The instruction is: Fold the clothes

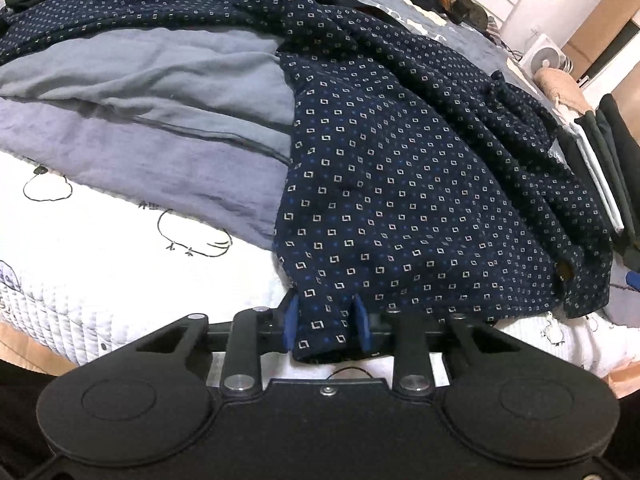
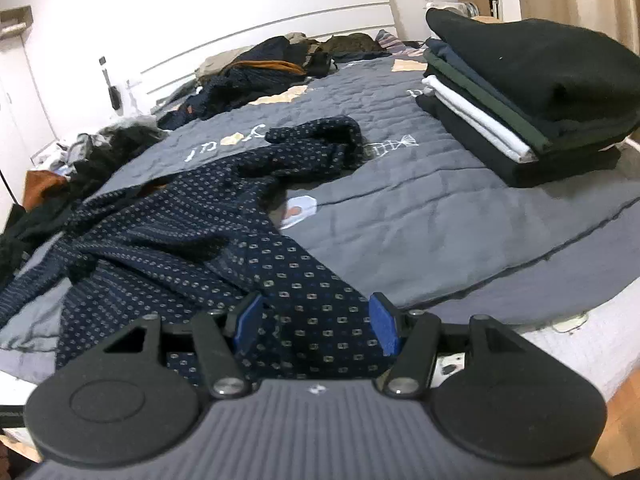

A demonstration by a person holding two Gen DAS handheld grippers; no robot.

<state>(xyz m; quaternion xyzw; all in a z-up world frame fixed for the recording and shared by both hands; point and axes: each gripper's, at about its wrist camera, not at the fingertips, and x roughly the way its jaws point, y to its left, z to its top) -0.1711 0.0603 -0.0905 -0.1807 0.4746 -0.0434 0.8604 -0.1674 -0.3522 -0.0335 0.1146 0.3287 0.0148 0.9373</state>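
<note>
While L tool (image 1: 327, 326) pinches the patterned navy shirt's (image 1: 400, 184) hem at the bed (image 1: 100, 280) edge, R view shows R tool (image 2: 316, 330) gaping round the hem, unclamped: clamp first, then lift evenly.

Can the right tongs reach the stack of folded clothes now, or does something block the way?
Probably yes. The right tongs stand open astride the patterned shirt, so they seem free. Only bare grey quilt lies before the folded stack. The distance I cannot judge.
</note>
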